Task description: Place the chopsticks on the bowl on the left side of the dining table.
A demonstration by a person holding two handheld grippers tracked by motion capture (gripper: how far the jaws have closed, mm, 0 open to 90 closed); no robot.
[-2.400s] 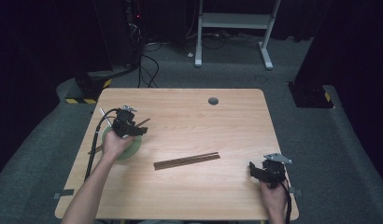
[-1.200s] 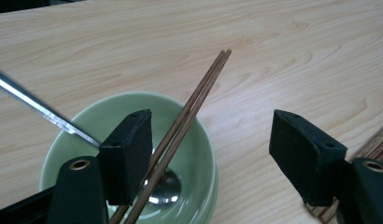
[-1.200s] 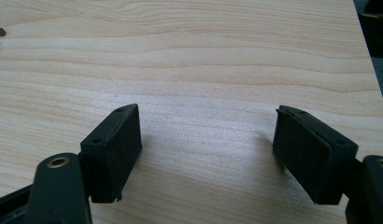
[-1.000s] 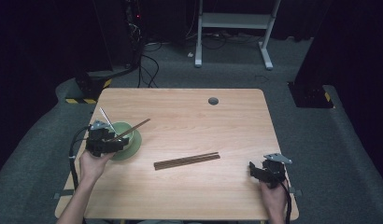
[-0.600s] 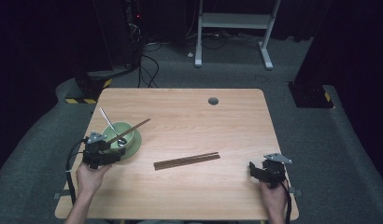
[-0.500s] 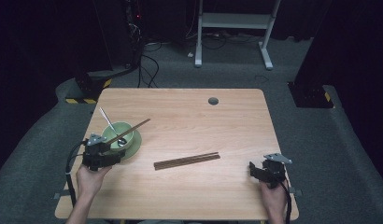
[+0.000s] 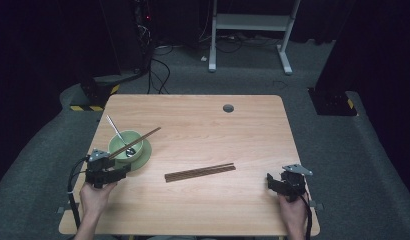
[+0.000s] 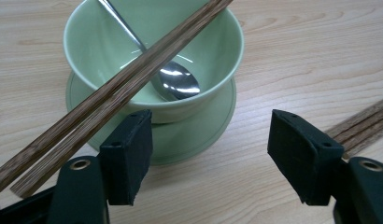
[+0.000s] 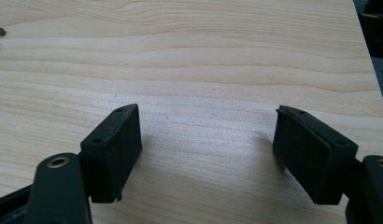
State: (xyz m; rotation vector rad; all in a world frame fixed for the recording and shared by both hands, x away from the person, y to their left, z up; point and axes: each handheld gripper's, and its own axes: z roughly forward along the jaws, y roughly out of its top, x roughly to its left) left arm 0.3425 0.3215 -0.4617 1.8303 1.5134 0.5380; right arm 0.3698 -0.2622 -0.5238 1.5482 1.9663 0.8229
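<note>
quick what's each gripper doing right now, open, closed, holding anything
Left gripper: open, fingers empty, just short of the green bowl.
Right gripper: open, holding nothing, over bare table.

Light wood table [image 7: 203,120], rounded corners, grommet hole [image 7: 228,108] near far edge. Grey carpet floor [image 7: 343,150]. White desk frame [image 7: 253,30] behind, cables [image 7: 158,65] trailing on the floor. Yellow-black hazard tape [image 7: 85,107] at left. Black base [image 7: 333,102] at right. Surroundings dark, light only over the table.
</note>
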